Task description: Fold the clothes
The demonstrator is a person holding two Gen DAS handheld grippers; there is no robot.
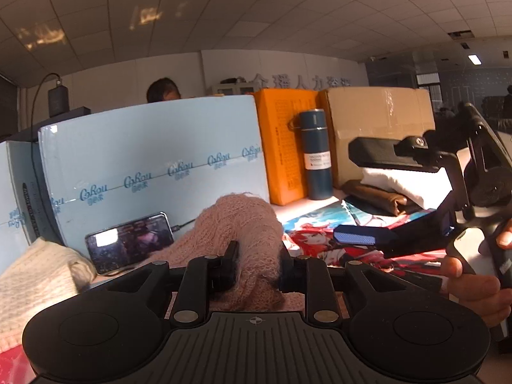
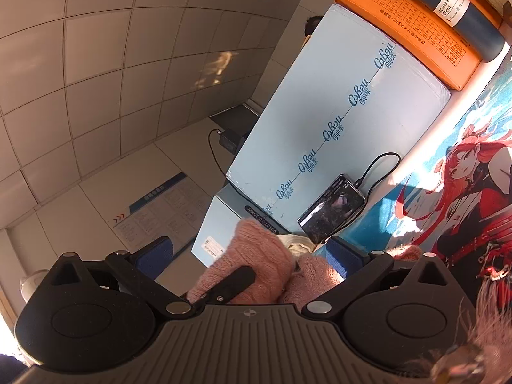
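A fuzzy pink knit garment (image 1: pixel 243 243) is bunched up and lifted off the table, and the left gripper (image 1: pixel 257 267) pinches a thick fold of it between its two narrow black fingers, likely to carry that edge across for a fold. The right gripper (image 1: pixel 361 192), held in a hand (image 1: pixel 473 283) at the right, has its blue-padded fingers spread wide apart, and in its own view the pink knit sits between them without being pressed, so it seems ready to take a second hold. Below lies a colourful mat (image 1: pixel 323 240) printed with a red-haired cartoon figure, the folding surface. A cream knit (image 1: pixel 35 284) lies at the left, and brown and white clothes (image 1: pixel 390 188) are stacked at the far right. A lit phone (image 1: pixel 129 243) on a cable leans against pale blue boxes (image 1: pixel 153 156) just behind the garment, close enough to be knocked. An orange box (image 1: pixel 288 144), a dark flask (image 1: pixel 315 153) and a cardboard carton (image 1: pixel 377 121) line the back.
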